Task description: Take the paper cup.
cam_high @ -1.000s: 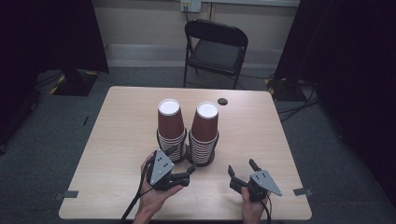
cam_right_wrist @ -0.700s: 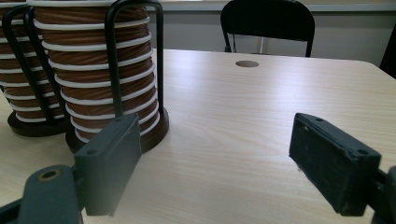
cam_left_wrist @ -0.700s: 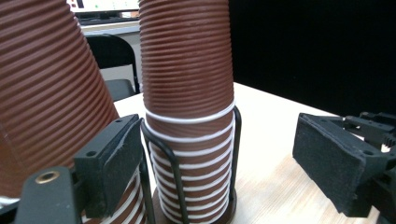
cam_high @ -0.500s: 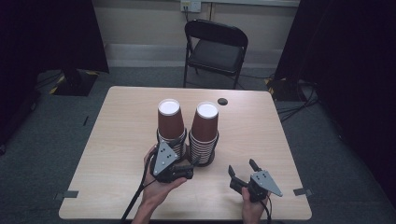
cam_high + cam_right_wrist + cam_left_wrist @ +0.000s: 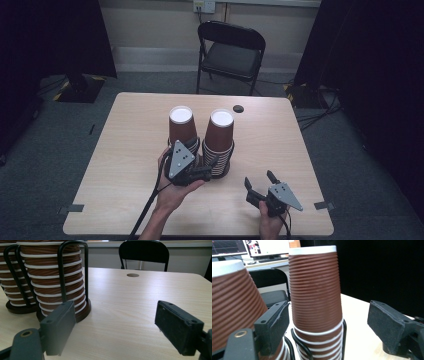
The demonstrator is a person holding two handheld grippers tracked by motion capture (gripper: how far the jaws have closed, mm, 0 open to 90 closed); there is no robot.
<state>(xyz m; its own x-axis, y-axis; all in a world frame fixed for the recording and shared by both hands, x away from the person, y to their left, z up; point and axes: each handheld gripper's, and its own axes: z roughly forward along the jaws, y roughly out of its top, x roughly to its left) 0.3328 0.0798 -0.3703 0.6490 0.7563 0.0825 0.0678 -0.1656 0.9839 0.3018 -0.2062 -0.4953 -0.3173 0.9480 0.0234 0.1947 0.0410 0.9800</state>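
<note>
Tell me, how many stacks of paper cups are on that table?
2. The left stack stands mid-table just above the left gripper; the right stack stands close beside it on its right. Each sits in a black wire holder. None looks hidden.

This looks like a lab or studio room set up for recording. A plain light-wood table point(image 5: 125, 165) stands alone at the frame's centre on grey carpet, with black curtains point(image 5: 50, 40) hanging at the upper left and right. A black folding chair point(image 5: 231, 52) sits behind the table, cables trail across the floor at right, and tape marks lie near the table's lower corners. In the left gripper view, monitors point(image 5: 229, 247) glow on a desk at upper left.
</note>
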